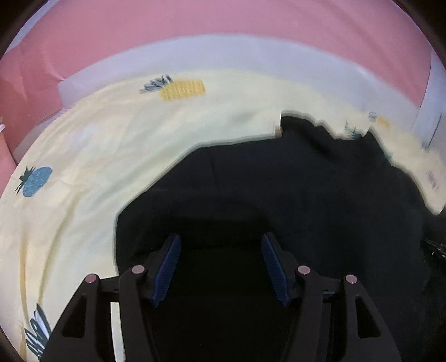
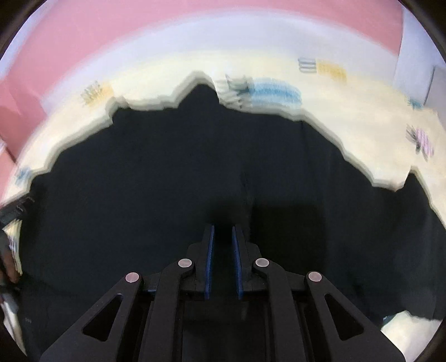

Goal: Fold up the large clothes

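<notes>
A large black garment (image 1: 292,189) lies spread on a pale yellow sheet printed with pineapples (image 1: 92,156). It also fills the right wrist view (image 2: 167,172), with a ragged far edge. My left gripper (image 1: 221,245) is open and empty, low over the garment's left part, with blue pads (image 1: 167,267). My right gripper (image 2: 223,234) has its jaws close together with a narrow gap, over the garment's middle; no cloth shows between the pads (image 2: 210,259). Both views are blurred by motion.
A pink wall (image 1: 223,22) and a white band (image 1: 223,53) run behind the sheet. A white panel (image 2: 418,55) stands at the far right. The other gripper's dark body (image 2: 11,211) shows at the left edge of the right wrist view.
</notes>
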Action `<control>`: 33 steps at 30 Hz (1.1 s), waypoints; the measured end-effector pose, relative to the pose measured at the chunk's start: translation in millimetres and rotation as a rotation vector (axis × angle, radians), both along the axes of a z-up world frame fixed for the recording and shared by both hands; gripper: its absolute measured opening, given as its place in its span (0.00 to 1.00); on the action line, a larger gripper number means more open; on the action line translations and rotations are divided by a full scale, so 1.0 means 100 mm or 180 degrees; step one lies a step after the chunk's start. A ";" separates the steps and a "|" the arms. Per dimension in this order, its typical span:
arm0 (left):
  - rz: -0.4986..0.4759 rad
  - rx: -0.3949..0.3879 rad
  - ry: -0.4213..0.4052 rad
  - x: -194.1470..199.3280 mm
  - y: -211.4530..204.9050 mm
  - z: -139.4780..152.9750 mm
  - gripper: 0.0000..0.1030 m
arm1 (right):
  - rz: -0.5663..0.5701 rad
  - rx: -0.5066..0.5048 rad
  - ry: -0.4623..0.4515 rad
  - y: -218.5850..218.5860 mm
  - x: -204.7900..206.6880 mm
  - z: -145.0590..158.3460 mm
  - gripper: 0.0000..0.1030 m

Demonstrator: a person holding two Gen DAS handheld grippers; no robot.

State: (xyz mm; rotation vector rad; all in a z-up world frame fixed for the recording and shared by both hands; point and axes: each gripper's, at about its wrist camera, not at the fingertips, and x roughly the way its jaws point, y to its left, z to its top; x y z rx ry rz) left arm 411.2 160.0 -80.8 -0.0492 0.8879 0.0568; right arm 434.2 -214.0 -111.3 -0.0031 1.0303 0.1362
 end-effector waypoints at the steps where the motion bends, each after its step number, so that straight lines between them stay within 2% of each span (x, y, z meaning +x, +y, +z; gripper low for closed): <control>1: -0.0004 0.0036 -0.0003 -0.01 -0.01 -0.02 0.60 | -0.0015 0.0055 -0.0015 -0.03 0.00 -0.03 0.14; 6: -0.0046 -0.0098 -0.0042 -0.28 -0.02 0.14 0.60 | -0.0080 0.0114 -0.0138 -0.21 -0.25 0.18 0.16; 8: -0.0077 -0.0070 -0.0073 -0.45 -0.07 0.14 0.61 | -0.0065 0.0162 -0.0207 -0.21 -0.37 0.22 0.16; 11: -0.0140 0.0065 0.0102 -0.56 -0.20 -0.01 0.63 | 0.0053 0.0096 0.0061 -0.16 -0.44 0.02 0.17; 12: -0.0136 0.0082 0.0129 -0.61 -0.23 0.00 0.63 | 0.0038 0.0103 0.0056 -0.18 -0.48 0.04 0.17; 16: -0.0167 -0.0134 0.0140 -0.91 -0.28 0.23 0.63 | 0.0034 0.0179 -0.0019 -0.24 -0.73 0.32 0.17; 19: -0.0181 -0.0174 0.0067 -1.23 -0.36 0.43 0.63 | 0.0062 0.0203 -0.0224 -0.30 -1.07 0.58 0.18; 25: -0.0231 -0.0344 0.0008 -1.91 -0.57 0.71 0.63 | 0.0020 0.0253 -0.0425 -0.47 -1.77 0.92 0.22; 26: -0.0235 -0.0353 0.0006 -1.99 -0.60 0.74 0.63 | 0.0002 0.0239 -0.0456 -0.50 -1.88 0.97 0.25; 27: -0.0236 -0.0371 0.0001 -2.08 -0.64 0.78 0.63 | -0.0035 0.0210 -0.0488 -0.54 -2.02 1.02 0.33; 29: -0.0236 -0.0418 -0.0006 -2.22 -0.71 0.84 0.63 | -0.0080 0.0195 -0.0534 -0.61 -2.21 1.10 0.40; 33: -0.0316 -0.0456 -0.0020 -2.48 -0.88 0.95 0.63 | -0.0162 0.0208 -0.0566 -0.74 -2.48 1.20 0.40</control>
